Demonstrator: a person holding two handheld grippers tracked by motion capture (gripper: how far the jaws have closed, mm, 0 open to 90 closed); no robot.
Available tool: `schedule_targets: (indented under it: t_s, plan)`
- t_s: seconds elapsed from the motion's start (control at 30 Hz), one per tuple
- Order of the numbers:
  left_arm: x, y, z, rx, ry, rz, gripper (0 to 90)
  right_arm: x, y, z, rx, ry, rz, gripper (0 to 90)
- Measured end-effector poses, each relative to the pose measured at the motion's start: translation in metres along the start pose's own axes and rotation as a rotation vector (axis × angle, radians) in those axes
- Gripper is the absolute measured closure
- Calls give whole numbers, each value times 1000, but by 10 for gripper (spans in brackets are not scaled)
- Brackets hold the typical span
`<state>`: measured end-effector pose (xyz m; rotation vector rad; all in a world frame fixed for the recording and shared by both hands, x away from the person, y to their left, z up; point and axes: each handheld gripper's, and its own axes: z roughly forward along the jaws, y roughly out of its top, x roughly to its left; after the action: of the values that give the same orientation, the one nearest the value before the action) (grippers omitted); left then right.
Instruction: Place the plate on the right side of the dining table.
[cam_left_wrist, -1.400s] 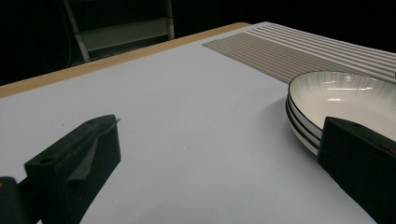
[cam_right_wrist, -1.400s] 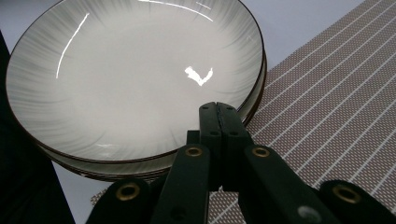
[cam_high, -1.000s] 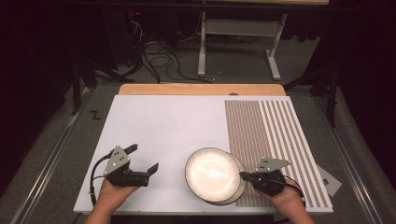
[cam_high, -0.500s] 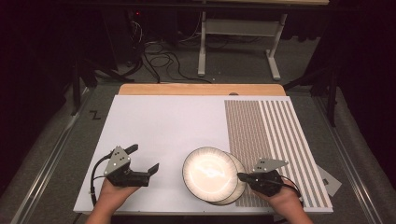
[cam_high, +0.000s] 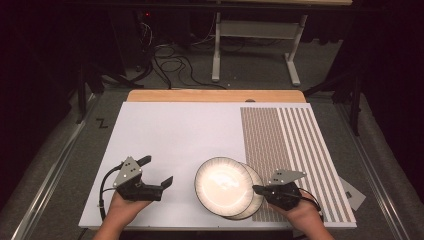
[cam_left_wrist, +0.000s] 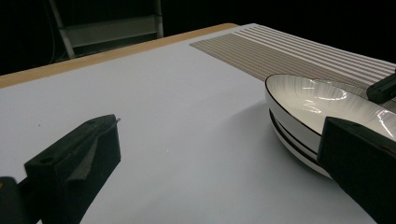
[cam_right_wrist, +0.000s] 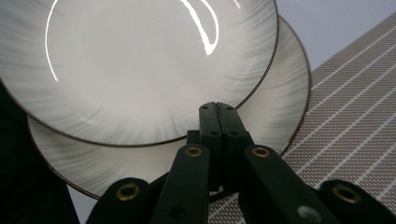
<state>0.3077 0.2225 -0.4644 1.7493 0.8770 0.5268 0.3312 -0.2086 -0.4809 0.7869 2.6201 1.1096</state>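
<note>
Two white plates with dark rims are stacked near the table's front edge. The upper plate (cam_high: 222, 182) (cam_right_wrist: 140, 60) (cam_left_wrist: 317, 100) lies shifted left over the lower plate (cam_high: 252, 206) (cam_right_wrist: 275, 107) (cam_left_wrist: 289, 140). My right gripper (cam_high: 256, 189) (cam_right_wrist: 218, 109) is shut, its joined tips against the upper plate's right rim with nothing seen between the jaws. It also peeks in at the right of the left gripper view (cam_left_wrist: 383, 88). My left gripper (cam_high: 156, 170) (cam_left_wrist: 215, 163) is open and holds nothing, resting on the white board left of the plates.
The white board (cam_high: 175, 135) carries a brown striped mat (cam_high: 290, 145) on its right side, and the lower plate overlaps that mat's edge. A wooden strip (cam_high: 215, 96) runs along the far edge. Beyond it are table legs (cam_high: 216, 50) and cables (cam_high: 165, 55) on the floor.
The upper plate has slid slightly left over the lower one, and my right gripper has edged left with it. The left gripper has kept still.
</note>
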Motion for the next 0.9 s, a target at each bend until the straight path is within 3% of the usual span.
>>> schedule_targets:
  t_s: [0.1, 0.33, 0.43, 0.67, 0.9]
  plan:
    - [0, 0, -1, -4, -9, -15, 2, 5, 3, 5, 24, 0, -26, 900]
    - [-6, 3, 4, 5, -62, -54, 2, 10, 7, 11, 32, -1, -37, 900]
    - [-13, 4, 10, 30, -94, -64, 3, 11, 8, 13, 36, 2, -45, 900]
    - [-34, 8, 31, 111, -169, -139, 26, 15, 12, 19, 46, 4, -62, 900]
    - [-45, 9, 45, 170, -208, -186, 73, 16, 13, 20, 42, 3, -67, 900]
